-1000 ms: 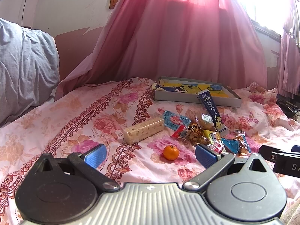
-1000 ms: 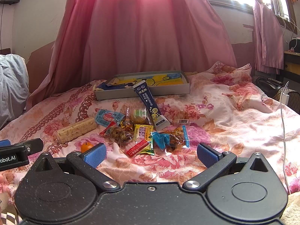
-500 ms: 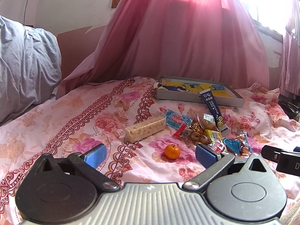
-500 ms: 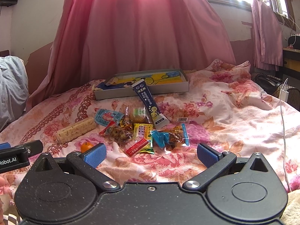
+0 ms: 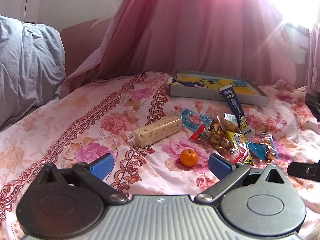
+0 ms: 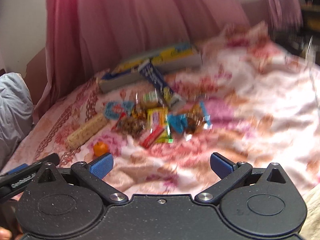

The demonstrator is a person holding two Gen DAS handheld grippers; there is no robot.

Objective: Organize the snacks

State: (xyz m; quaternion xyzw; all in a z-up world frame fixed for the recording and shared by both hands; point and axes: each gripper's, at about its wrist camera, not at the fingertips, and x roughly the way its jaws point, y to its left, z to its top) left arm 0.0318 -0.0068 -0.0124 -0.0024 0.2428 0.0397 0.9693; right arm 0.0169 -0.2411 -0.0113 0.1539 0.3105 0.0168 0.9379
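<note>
Snacks lie scattered on a flowered bedspread (image 5: 84,124): a small orange (image 5: 188,157), a long pale cracker pack (image 5: 158,131), a light-blue packet (image 5: 195,119), a dark-blue stick pack (image 5: 236,110) leaning on a grey shallow box (image 5: 218,93), and a heap of small wrappers (image 5: 230,142). My left gripper (image 5: 161,165) is open and empty, just short of the orange. The right wrist view is blurred; my right gripper (image 6: 161,165) is open and empty, with the wrapper heap (image 6: 158,124), the orange (image 6: 100,148) and the box (image 6: 152,68) ahead of it.
A pink curtain (image 5: 180,30) hangs behind the bed. A grey-blue pillow (image 5: 26,64) rises at the left. The right gripper's finger (image 5: 304,171) pokes into the left view's right edge. The bedspread is bare to the left of the cracker pack.
The left gripper has crept slightly forward toward the orange. The right gripper has swung and tilted, blurring its view, with the snacks now higher and more to the left.
</note>
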